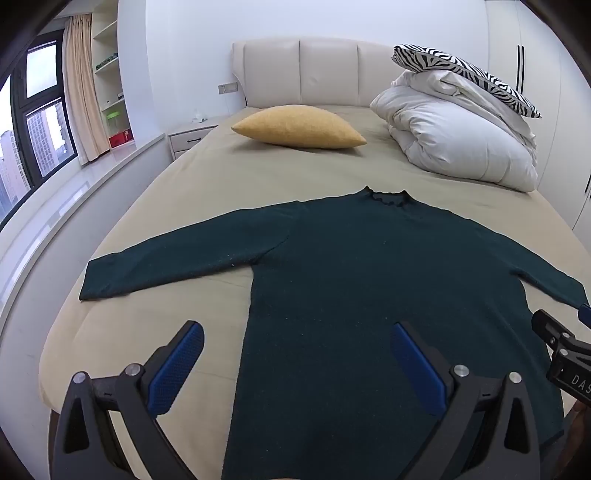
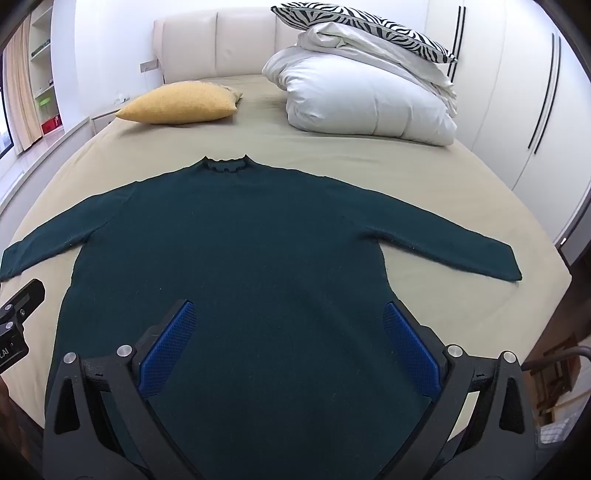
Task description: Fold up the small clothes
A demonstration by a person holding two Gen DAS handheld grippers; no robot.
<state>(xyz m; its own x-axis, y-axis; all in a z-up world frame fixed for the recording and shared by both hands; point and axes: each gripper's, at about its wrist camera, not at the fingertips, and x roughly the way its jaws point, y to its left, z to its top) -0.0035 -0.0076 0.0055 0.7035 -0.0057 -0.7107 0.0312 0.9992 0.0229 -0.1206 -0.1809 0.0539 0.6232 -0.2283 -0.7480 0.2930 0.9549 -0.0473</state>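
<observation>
Dark green sweater [image 2: 236, 258] flat on bed [image 2: 332, 147], sleeves spread

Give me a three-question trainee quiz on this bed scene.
1. True or false: the dark green sweater lies flat with both sleeves spread out.
2. What sits on top of the white duvet? A) zebra-print pillow B) yellow cushion C) a book
3. Is either the left gripper or the right gripper holding fabric?

Key: 1 true; 2 A, the zebra-print pillow; 3 no, both are open above the sweater.
</observation>
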